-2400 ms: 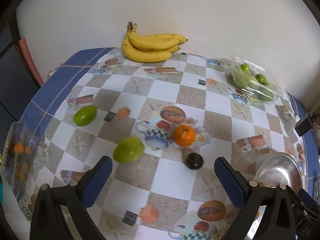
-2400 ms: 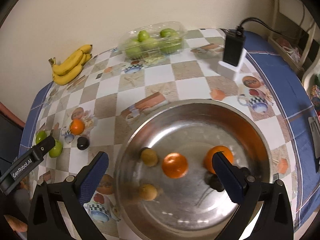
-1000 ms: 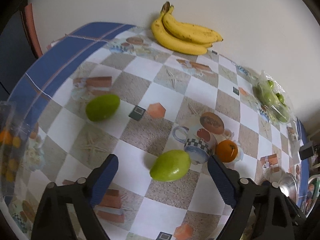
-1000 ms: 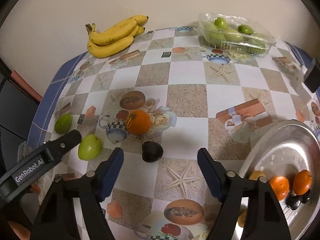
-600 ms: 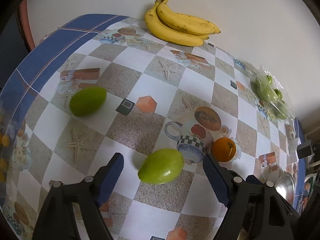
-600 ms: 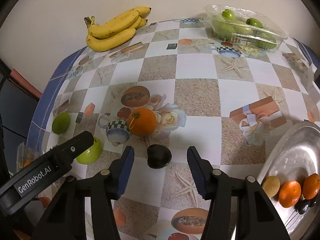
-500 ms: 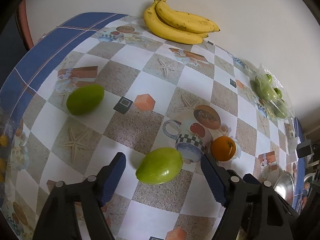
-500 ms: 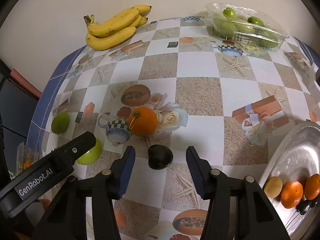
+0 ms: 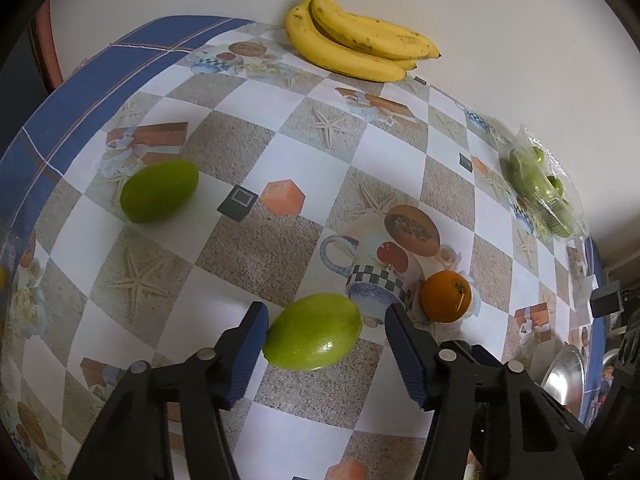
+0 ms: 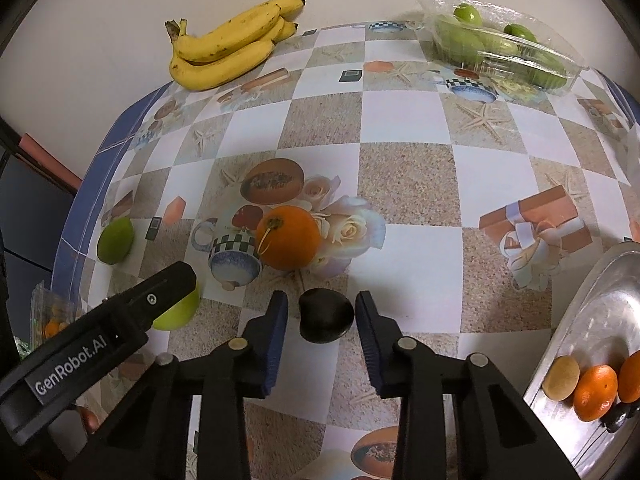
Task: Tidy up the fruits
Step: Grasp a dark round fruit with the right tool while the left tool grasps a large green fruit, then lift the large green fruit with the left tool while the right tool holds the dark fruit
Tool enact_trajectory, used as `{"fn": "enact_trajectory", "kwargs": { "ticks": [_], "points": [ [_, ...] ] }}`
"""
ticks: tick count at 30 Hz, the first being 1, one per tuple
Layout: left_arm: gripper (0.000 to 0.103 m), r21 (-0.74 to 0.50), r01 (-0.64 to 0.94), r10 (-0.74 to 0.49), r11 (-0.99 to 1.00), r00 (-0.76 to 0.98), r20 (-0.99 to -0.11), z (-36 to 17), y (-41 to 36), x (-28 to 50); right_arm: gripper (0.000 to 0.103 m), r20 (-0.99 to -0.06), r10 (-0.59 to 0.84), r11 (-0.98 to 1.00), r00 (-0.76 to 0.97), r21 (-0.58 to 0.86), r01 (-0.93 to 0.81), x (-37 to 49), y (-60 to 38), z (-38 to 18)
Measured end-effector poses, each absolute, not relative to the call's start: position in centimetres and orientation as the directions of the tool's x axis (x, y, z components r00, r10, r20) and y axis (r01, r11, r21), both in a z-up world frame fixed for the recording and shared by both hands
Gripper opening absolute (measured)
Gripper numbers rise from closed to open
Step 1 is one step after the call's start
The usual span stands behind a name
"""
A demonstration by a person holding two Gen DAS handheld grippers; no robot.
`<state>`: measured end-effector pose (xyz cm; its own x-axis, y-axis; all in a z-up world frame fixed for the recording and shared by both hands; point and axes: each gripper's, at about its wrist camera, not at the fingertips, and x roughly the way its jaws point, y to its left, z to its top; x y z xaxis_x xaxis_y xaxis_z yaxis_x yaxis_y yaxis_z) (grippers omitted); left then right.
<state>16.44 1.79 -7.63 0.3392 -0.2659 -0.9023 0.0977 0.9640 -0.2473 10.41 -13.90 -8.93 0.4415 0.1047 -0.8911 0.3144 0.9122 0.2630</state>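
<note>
My left gripper (image 9: 326, 334) is open, its blue pads on either side of a light green mango (image 9: 313, 332) lying on the checked tablecloth, with small gaps. My right gripper (image 10: 321, 318) is open around a small dark fruit (image 10: 326, 315), the pads close beside it but apart from it. An orange (image 10: 289, 237) sits just beyond the dark fruit, also in the left wrist view (image 9: 446, 297). A second green mango (image 9: 159, 191) lies at the left. A steel bowl (image 10: 596, 308) at the right holds oranges (image 10: 595, 387) and a tan fruit (image 10: 561, 378).
A bunch of bananas (image 10: 230, 46) lies against the back wall. A clear plastic tray of green fruit (image 10: 500, 46) stands at the back right. The left gripper's arm (image 10: 96, 338) shows at the lower left of the right wrist view. The table's blue edge (image 9: 100, 84) runs along the left.
Both grippers have moved forward and down. The left jaws now straddle the near green mango and have narrowed; the right jaws have narrowed around the dark fruit.
</note>
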Motion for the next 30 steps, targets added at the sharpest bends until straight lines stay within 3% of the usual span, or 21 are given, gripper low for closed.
{"fn": "enact_trajectory", "kwargs": {
  "ticks": [5,30],
  "points": [
    [0.051,-0.229,0.088,-0.245,0.969,0.348,-0.905,-7.46,2.0,16.49,0.029,-0.891,0.102,0.912,0.442,0.261,0.315,10.42,-13.94,-8.88],
    [0.051,-0.262,0.069,-0.27,0.963,0.328,-0.905,-7.97,2.03,16.51,0.029,-0.886,0.128,0.898,0.446,0.294,0.327,10.09,-14.31,-8.76]
  ]
}}
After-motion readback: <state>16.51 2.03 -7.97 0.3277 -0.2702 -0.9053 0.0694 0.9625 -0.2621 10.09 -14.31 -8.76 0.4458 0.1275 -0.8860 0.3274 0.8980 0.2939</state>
